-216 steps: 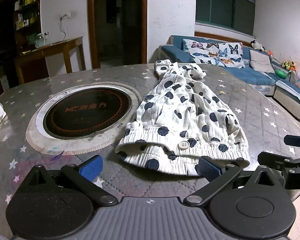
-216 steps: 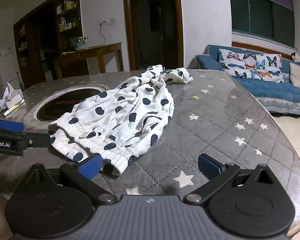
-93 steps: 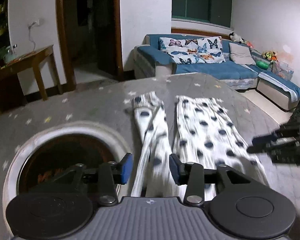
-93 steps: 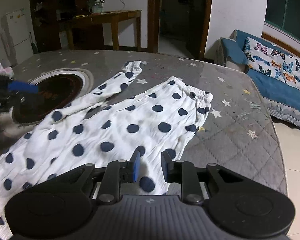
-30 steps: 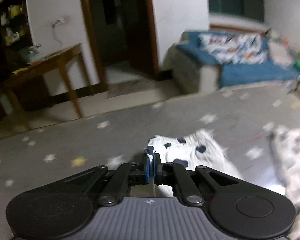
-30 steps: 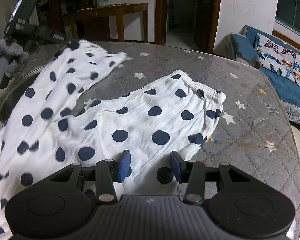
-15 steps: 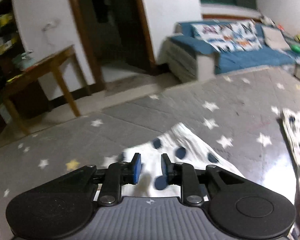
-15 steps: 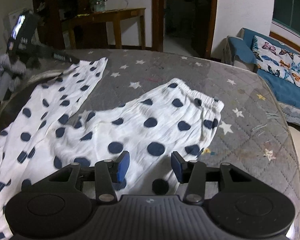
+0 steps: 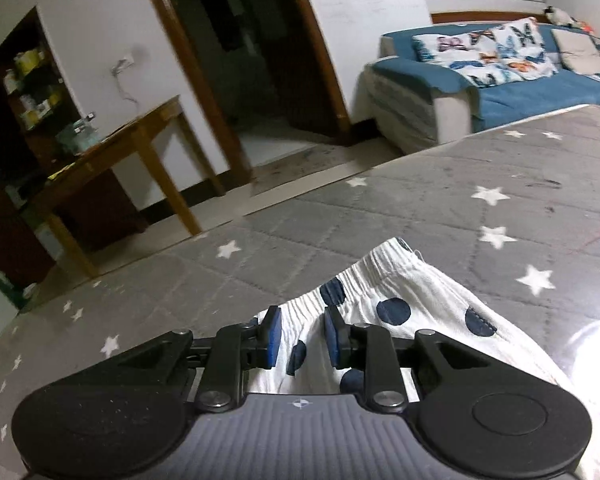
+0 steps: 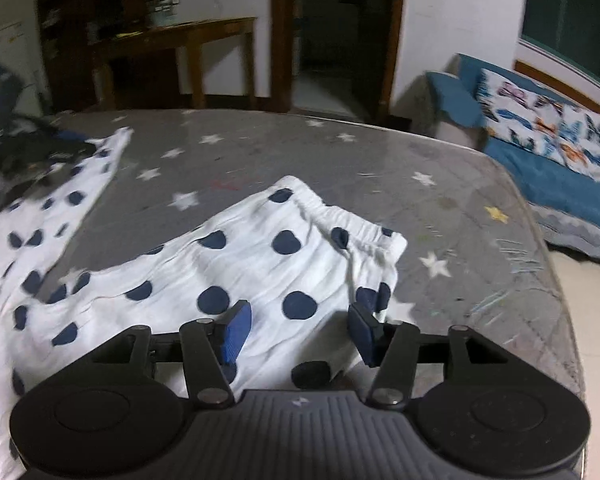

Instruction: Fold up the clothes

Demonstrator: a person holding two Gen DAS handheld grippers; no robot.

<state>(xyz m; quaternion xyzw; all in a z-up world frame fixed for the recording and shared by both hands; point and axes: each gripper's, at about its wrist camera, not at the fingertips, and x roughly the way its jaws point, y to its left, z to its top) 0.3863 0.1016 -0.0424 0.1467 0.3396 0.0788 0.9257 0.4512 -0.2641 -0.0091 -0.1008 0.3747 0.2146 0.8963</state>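
Lying spread on the star-print table, the polka-dot trousers have both legs laid out apart. The left gripper, narrow and opening, is above one hem; the right gripper, wider and opening, is over the other, neither pinching cloth. A shallow grab risks catching one layer and skewing the fold

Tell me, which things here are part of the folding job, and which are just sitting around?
Part of the job:
- polka-dot trousers, spread on the star-patterned table
- left gripper, jaws opening over one leg cuff
- right gripper, jaws opening over the other leg

Just around:
- blue sofa
- butterfly cushions
- wooden side table
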